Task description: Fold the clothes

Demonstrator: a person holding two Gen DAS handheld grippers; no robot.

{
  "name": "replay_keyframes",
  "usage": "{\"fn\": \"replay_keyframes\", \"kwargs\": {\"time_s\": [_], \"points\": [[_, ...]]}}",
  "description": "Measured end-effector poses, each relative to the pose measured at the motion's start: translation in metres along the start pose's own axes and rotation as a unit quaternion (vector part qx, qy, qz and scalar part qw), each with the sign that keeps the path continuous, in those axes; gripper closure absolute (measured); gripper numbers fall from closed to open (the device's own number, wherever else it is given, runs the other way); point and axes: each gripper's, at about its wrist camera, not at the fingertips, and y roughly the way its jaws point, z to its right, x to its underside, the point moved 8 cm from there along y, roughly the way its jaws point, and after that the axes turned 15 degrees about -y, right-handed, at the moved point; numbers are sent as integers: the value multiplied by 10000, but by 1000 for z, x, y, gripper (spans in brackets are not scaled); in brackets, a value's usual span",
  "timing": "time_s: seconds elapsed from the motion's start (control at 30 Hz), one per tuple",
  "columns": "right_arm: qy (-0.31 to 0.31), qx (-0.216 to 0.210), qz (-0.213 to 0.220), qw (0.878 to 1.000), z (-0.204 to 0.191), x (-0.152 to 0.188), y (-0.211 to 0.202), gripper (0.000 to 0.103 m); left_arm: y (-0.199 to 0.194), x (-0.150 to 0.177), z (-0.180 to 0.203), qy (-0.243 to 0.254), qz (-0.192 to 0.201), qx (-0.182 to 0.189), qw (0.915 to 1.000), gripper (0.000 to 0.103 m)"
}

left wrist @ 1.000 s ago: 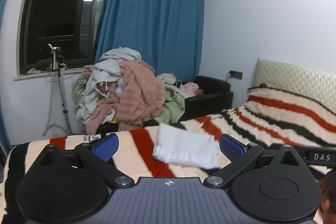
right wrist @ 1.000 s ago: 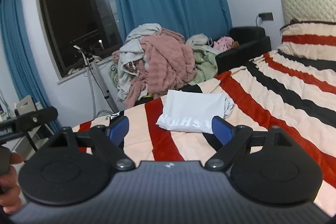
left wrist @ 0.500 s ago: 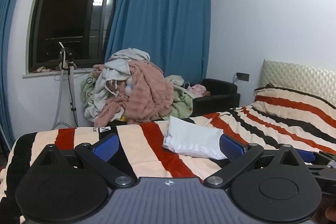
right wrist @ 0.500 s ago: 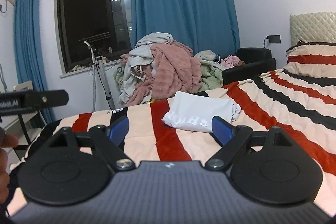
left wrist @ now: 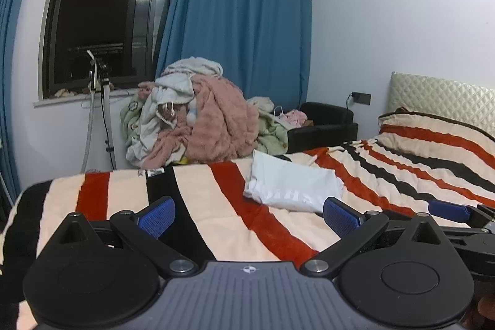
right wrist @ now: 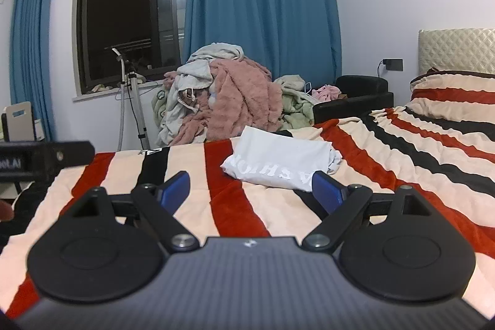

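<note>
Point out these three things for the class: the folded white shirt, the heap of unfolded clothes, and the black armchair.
folded white shirt (right wrist: 278, 158), right wrist view, middle of its top face.
heap of unfolded clothes (right wrist: 235, 101), right wrist view, on the pink fleece.
black armchair (left wrist: 324, 126), left wrist view, on its front.

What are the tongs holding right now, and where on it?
Nothing. Left tongs and right tongs are both open and empty; the folded white shirt lies untouched on the striped blanket.
</note>
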Motion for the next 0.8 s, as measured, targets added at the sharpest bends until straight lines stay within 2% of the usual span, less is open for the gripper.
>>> {"fn": "replay_keyframes", "kwargs": {"time_s": [0.5,0.8], "points": [[145,-25,-61,9999,1,3,1,16,4,4,-4,-141,-146,52,9998,0],[108,3,-97,9999,-2,3,3,16,2,8,-1,-51,-221,20,9997,0]]}}
